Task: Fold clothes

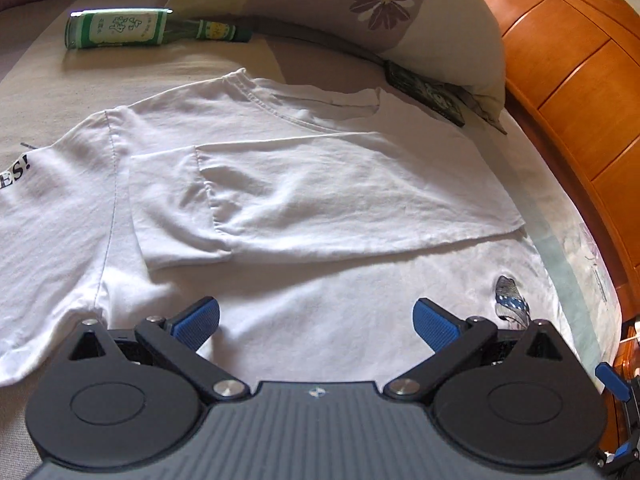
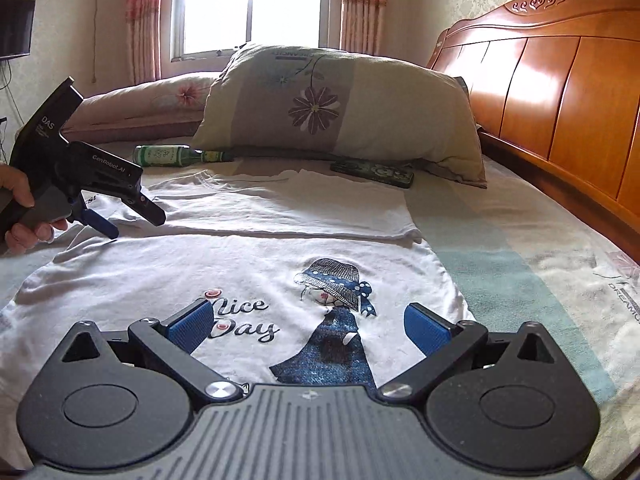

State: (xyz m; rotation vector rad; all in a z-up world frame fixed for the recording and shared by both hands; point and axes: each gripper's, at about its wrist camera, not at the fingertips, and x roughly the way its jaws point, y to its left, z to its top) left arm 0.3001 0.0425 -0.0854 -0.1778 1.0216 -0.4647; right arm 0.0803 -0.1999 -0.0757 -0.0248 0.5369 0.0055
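A white cotton T-shirt (image 2: 248, 276) printed with a girl in a blue dress lies spread on the bed (image 2: 532, 248), its far part folded over, short of the headboard-side edge. The left tool (image 1: 316, 322) and right tool (image 2: 308, 326) hover over it, both wide open and empty.

Left wrist camera sits low and close over the white T-shirt (image 1: 280, 184), facing the headboard (image 1: 572, 80). Right wrist camera looks from farther back, toward the window (image 2: 252, 4). Both share shirt, pillow (image 2: 340, 108), green bottle (image 1: 132, 28).
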